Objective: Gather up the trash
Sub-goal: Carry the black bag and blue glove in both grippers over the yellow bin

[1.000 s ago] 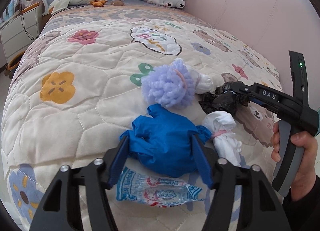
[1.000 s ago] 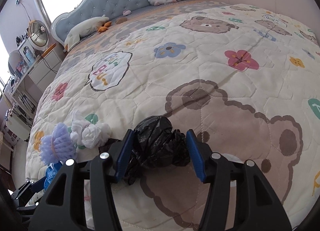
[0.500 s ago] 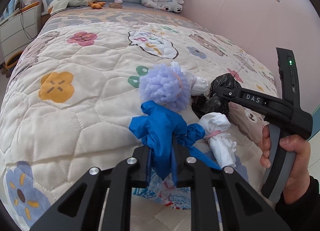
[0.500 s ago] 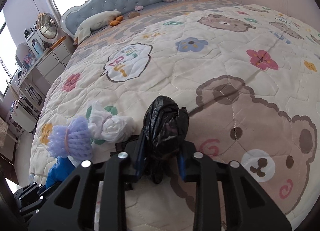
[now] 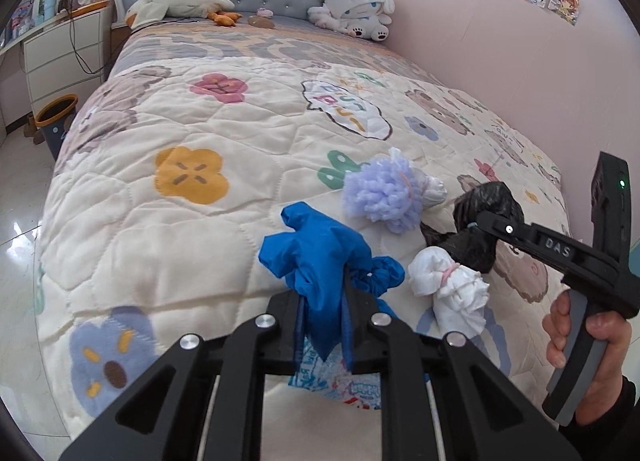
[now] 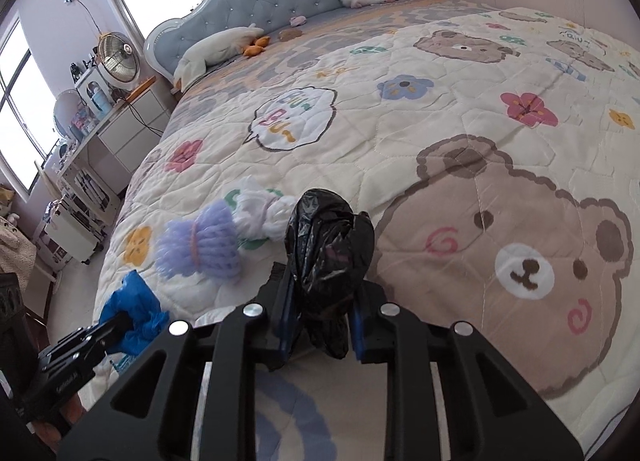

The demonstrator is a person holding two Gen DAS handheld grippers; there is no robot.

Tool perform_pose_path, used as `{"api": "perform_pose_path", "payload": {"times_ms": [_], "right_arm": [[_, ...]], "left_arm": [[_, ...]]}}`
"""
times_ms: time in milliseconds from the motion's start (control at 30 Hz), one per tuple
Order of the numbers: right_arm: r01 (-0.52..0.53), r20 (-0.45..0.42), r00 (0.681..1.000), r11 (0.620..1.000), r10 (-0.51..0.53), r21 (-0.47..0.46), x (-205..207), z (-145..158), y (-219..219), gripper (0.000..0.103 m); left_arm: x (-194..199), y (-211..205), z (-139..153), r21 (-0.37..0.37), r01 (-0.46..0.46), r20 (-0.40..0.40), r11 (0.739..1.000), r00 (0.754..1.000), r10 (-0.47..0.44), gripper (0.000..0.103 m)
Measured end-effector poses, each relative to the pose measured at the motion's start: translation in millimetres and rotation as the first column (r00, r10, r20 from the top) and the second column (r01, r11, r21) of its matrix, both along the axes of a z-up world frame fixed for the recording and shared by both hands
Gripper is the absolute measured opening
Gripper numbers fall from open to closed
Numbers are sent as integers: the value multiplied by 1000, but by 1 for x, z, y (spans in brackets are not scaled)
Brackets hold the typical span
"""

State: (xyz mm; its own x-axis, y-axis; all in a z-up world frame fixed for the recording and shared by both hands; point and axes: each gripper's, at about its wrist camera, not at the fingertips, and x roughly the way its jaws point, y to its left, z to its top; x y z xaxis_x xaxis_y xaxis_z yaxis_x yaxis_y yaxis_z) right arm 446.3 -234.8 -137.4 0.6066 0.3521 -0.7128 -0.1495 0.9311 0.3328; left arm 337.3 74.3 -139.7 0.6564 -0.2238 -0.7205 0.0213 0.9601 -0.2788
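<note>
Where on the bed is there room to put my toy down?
Lots of bare quilt lies around the yellow flower, left of the blue bag. More lies on the big bear picture, right of the black bag. It is crowded by the purple bundle and white bundle.

Bed quilt under tied bundles
</note>
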Motion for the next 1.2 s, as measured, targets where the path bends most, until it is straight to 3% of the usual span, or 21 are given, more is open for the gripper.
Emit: {"api": "perform_pose_path", "payload": {"times_ms": [600,1200], "right_arm": [[-63,82,995,996,59,56,-76,53,19,21],[-95,207,975,993,79,69,-140,118,0,21]], "left_arm": [[-54,48,50,-9,-97,87,995,991,98,13],[-107,38,100,-9,-88,180,996,980,89,13]]}}
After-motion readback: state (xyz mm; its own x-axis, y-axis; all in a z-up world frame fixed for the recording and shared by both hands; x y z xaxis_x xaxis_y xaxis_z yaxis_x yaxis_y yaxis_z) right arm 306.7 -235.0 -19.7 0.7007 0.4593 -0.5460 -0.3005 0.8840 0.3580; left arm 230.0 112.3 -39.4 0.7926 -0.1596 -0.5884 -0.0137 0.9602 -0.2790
